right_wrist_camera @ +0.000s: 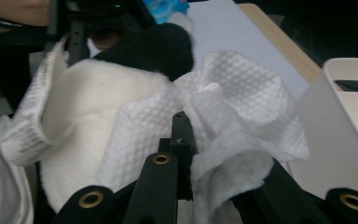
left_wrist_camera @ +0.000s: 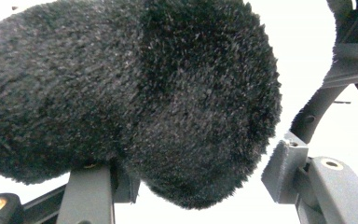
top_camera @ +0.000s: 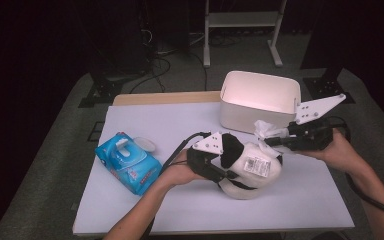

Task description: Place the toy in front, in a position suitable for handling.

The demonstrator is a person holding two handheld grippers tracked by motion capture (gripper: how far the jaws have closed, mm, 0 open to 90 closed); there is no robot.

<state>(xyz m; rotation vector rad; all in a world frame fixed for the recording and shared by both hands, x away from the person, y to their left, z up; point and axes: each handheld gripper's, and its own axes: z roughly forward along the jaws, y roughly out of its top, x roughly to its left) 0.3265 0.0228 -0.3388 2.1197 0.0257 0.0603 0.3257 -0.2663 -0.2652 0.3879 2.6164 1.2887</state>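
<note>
Left gripper [top_camera: 225,162] grasps the plush toy [top_camera: 252,170] near the table's [top_camera: 180,210] front edge. Right gripper [top_camera: 272,139], clenched on the wipe [top_camera: 265,131], should rub gently while the toy stays steadied.

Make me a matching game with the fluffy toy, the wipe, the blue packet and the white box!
Things:
1. plush toy
2. white wipe
3. blue wipes pack
4. white bin

Places:
A. lying at the table's left, lid flipped open
B. pinched in the right gripper
C. standing at the table's far edge
D. held by the left gripper

Pairs: 1-D, 2-B, 3-A, 4-C
</note>
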